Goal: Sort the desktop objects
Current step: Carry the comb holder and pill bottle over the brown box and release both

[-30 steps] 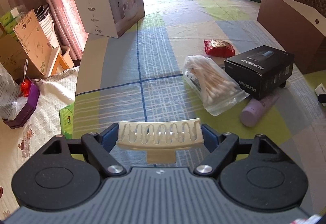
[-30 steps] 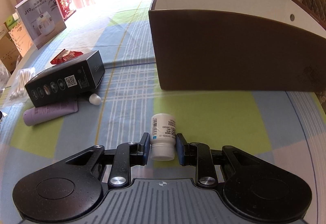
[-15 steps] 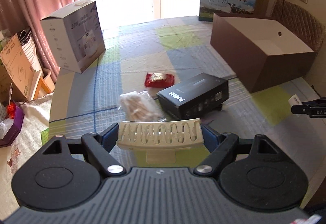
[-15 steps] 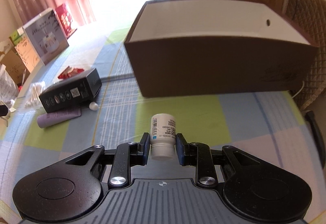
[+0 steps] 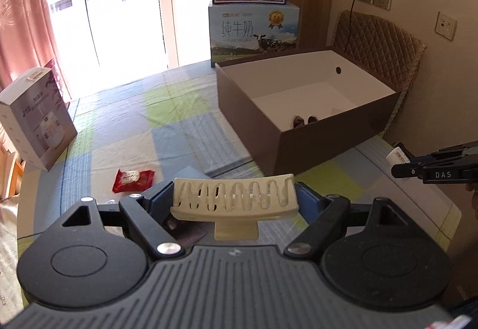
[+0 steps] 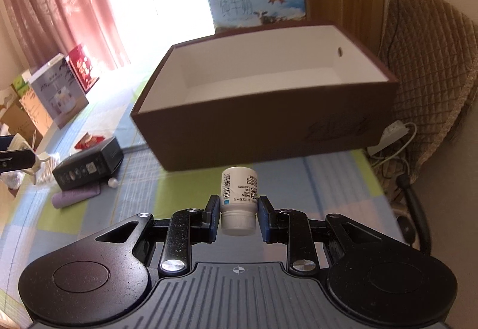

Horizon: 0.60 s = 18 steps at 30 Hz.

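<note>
While your left gripper point(image 5: 234, 199) pinched the cream plastic hair claw clip point(image 5: 235, 197) above the checked tablecloth point(image 5: 179, 131), your right gripper point(image 6: 238, 217) clamped the small white pill bottle point(image 6: 238, 200) in front of the brown open cardboard box point(image 6: 269, 108). Only your left view showed two small dark items point(image 5: 303, 120) on the box floor; only your right view showed the lilac tube point(image 6: 76, 195) beside the black carton point(image 6: 89, 169).

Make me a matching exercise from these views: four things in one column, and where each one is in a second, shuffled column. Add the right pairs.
1. hair claw clip
2. white pill bottle
3. red snack packet
4. brown box

A. in the right gripper
B. lying on the tablecloth
C. in the left gripper
D. standing open on the table

Pairs: 1-C, 2-A, 3-B, 4-D
</note>
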Motion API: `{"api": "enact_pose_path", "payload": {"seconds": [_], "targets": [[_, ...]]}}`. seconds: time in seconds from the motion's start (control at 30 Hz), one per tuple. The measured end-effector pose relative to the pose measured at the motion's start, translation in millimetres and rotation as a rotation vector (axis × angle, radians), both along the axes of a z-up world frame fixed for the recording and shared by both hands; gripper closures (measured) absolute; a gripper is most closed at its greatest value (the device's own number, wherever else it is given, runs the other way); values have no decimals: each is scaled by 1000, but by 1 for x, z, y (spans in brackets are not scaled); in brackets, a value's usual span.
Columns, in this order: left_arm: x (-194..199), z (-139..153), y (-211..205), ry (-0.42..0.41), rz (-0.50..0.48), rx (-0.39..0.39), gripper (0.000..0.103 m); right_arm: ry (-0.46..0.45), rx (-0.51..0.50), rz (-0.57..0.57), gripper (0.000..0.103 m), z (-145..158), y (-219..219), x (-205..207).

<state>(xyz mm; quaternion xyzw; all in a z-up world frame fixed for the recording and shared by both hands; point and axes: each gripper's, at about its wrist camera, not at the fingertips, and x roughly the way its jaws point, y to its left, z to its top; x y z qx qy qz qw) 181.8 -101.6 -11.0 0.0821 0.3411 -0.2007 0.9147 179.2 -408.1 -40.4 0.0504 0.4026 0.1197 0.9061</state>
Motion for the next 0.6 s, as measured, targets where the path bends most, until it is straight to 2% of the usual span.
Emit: {"api": "enact_pose_path", "payload": {"seconds": [0.3, 0.6], "targets": [[25, 22, -70, -72, -56, -22, 21, -61, 27, 43, 79, 26, -40, 31], [73, 31, -130, -92, -64, -31, 21, -128, 28, 136, 79, 47, -57, 93]]}}
